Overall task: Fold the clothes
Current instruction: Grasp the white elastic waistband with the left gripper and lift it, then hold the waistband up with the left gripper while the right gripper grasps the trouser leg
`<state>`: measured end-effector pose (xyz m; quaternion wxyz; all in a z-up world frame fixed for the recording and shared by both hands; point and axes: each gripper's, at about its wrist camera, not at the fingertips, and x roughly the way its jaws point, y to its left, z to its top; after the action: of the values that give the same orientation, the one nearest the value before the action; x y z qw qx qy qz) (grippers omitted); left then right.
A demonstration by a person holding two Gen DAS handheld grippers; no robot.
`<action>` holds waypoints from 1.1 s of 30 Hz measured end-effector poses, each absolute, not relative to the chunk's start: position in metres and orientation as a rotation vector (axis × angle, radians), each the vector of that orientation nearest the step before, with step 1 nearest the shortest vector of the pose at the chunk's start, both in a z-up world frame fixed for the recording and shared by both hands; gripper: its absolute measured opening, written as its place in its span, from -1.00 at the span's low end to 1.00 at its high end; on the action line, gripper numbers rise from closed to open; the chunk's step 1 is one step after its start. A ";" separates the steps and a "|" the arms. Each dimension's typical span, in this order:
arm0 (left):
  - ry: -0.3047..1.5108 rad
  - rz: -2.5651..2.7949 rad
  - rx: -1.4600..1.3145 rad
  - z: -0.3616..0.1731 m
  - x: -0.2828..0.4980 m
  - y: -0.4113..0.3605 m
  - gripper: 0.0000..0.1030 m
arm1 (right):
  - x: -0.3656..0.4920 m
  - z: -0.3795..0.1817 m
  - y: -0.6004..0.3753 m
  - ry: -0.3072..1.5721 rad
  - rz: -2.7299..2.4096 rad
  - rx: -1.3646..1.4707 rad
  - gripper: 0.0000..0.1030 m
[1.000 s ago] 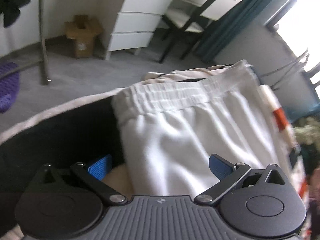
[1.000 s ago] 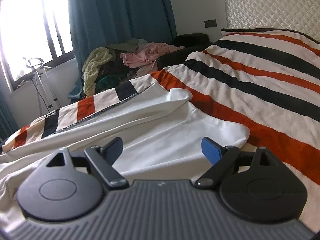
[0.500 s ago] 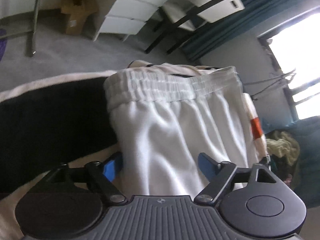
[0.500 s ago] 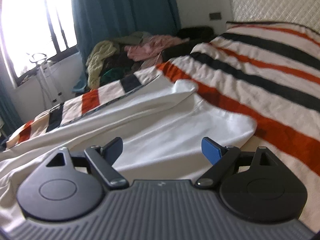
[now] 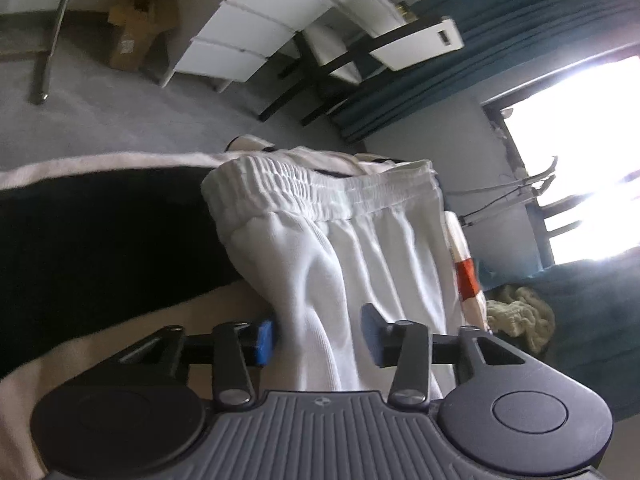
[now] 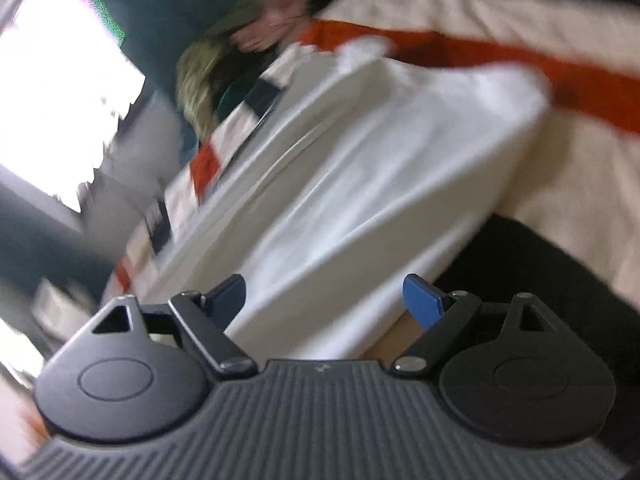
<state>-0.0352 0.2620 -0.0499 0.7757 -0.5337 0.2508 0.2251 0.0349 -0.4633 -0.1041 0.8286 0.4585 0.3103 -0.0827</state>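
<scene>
White trousers (image 5: 360,256) lie on the striped bed cover (image 5: 80,248), elastic waistband (image 5: 320,192) toward the bed's foot. My left gripper (image 5: 316,338) is open, its blue fingers on either side of a fold of the white cloth near the trousers' edge. In the right wrist view, which is blurred, the trouser leg (image 6: 380,168) runs across the cover. My right gripper (image 6: 324,300) is open, its fingers astride the near end of the white cloth.
A white chest of drawers (image 5: 256,36), a chair (image 5: 360,52) and a cardboard box (image 5: 136,28) stand on the grey floor beyond the bed. A heap of clothes (image 6: 224,64) lies by the window with teal curtains (image 5: 500,28).
The left gripper's jaws have narrowed around the fold of cloth and the view has tilted. The right gripper has swung and tilted fast, now lower over the trouser end.
</scene>
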 end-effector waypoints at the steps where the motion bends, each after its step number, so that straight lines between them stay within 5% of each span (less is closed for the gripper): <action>1: 0.563 0.503 -1.162 -0.053 -0.033 0.265 0.06 | 0.034 -0.110 -0.478 0.656 -0.200 1.059 0.68; 6: 0.648 0.533 -1.207 -0.068 -0.027 0.272 0.20 | 0.029 -0.131 -0.531 0.631 -0.363 1.264 0.70; 11: 0.677 0.506 -1.239 -0.075 -0.023 0.272 0.17 | 0.041 -0.155 -0.559 0.650 -0.475 1.311 0.48; 13: 0.663 0.502 -1.276 -0.077 -0.025 0.273 0.03 | 0.047 -0.166 -0.565 0.661 -0.511 1.326 0.36; 17: 0.586 0.471 -1.395 -0.084 -0.038 0.280 -0.56 | 0.046 -0.179 -0.573 0.490 -0.435 1.487 0.20; 24: 0.541 0.465 -1.422 -0.083 -0.040 0.284 -0.58 | 0.054 -0.169 -0.577 0.420 -0.379 1.424 0.04; 29: 0.633 0.472 -1.410 -0.089 -0.030 0.286 -0.46 | 0.059 -0.188 -0.580 0.562 -0.491 1.359 -0.72; 33: 0.625 0.467 -1.411 -0.086 -0.031 0.285 -0.53 | 0.057 -0.179 -0.576 0.531 -0.460 1.280 -0.88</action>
<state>-0.0313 0.2849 -0.0861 0.6923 -0.6316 0.2797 0.2089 0.0571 -0.5762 -0.1786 0.7450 0.5848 0.2425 -0.2101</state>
